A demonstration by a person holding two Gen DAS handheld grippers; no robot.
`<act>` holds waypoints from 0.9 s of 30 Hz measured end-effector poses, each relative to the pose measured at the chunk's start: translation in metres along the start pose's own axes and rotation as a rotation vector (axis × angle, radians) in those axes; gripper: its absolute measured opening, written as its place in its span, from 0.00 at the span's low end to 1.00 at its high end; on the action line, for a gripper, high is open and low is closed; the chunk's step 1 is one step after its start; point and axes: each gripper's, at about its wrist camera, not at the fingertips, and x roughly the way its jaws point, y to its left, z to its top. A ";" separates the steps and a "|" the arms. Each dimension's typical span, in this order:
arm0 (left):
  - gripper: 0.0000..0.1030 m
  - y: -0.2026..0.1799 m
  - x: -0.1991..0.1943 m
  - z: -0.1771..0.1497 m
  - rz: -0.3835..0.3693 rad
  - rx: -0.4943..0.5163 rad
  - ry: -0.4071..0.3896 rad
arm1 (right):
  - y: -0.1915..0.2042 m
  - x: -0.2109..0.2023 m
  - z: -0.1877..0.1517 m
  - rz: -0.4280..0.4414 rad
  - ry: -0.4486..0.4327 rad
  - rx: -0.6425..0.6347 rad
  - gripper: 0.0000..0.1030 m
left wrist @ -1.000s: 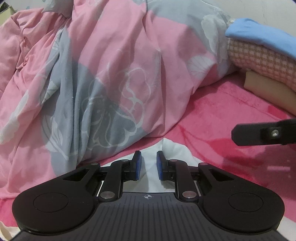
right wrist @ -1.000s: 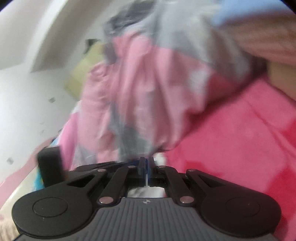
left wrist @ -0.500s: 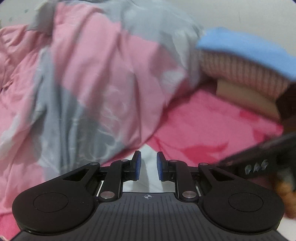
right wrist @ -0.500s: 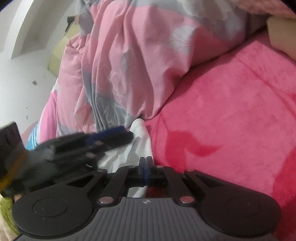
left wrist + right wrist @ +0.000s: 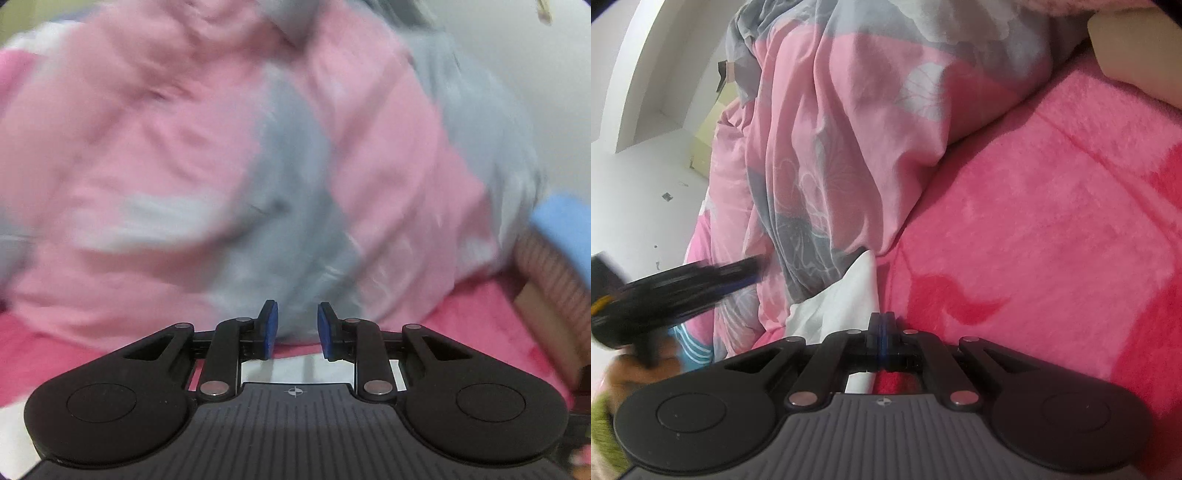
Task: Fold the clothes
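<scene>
A white garment point(image 5: 842, 299) lies on the hot-pink fleece blanket point(image 5: 1034, 240), its pointed corner against the foot of the pink and grey floral quilt point(image 5: 849, 129). My right gripper point(image 5: 882, 326) is shut, its tips at the garment's right edge; whether cloth is pinched there is not visible. My left gripper point(image 5: 294, 328) hangs above the garment point(image 5: 306, 365) facing the quilt point(image 5: 221, 166); its jaws are opening, with nothing between the blue pads point(image 5: 269, 328). From the right wrist it shows as a dark blur, the left gripper point(image 5: 750, 271) over the quilt's lower edge.
Stacked at the right are a blue pillow point(image 5: 565, 229), a checked one point(image 5: 546, 266) and a beige cushion point(image 5: 1137, 55). A hand point(image 5: 631, 369) with a green sleeve point(image 5: 602, 424) holds the left gripper. A white wall point(image 5: 635, 166) lies behind the quilt.
My left gripper has risen off the white garment and swung left toward the quilt, its pads spreading wider. The right gripper has stayed shut by the garment's edge, barely shifting.
</scene>
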 end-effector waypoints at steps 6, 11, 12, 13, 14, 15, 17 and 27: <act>0.38 0.070 -0.202 0.005 0.092 -0.028 -0.092 | -0.002 0.001 0.002 0.010 -0.002 -0.005 0.00; 0.60 0.098 -0.350 -0.049 0.239 -0.002 -0.200 | 0.001 -0.006 0.000 -0.021 0.007 0.008 0.00; 0.64 0.102 -0.373 -0.066 0.275 0.002 -0.209 | 0.009 -0.014 -0.002 -0.052 0.025 -0.002 0.00; 0.67 0.106 -0.388 -0.081 0.305 0.004 -0.208 | 0.016 -0.023 -0.004 -0.083 0.043 -0.013 0.00; 0.67 0.110 -0.401 -0.094 0.330 0.007 -0.203 | 0.024 -0.032 -0.006 -0.115 0.061 -0.023 0.03; 0.67 0.115 -0.413 -0.106 0.355 0.010 -0.197 | 0.031 -0.041 -0.008 -0.146 0.078 -0.033 0.06; 0.68 0.124 -0.433 -0.133 0.399 0.027 -0.201 | 0.049 -0.065 -0.016 -0.200 0.100 -0.068 0.33; 0.68 0.169 -0.492 -0.211 0.418 -0.097 -0.247 | 0.227 -0.264 -0.075 -0.269 -0.018 -0.343 0.42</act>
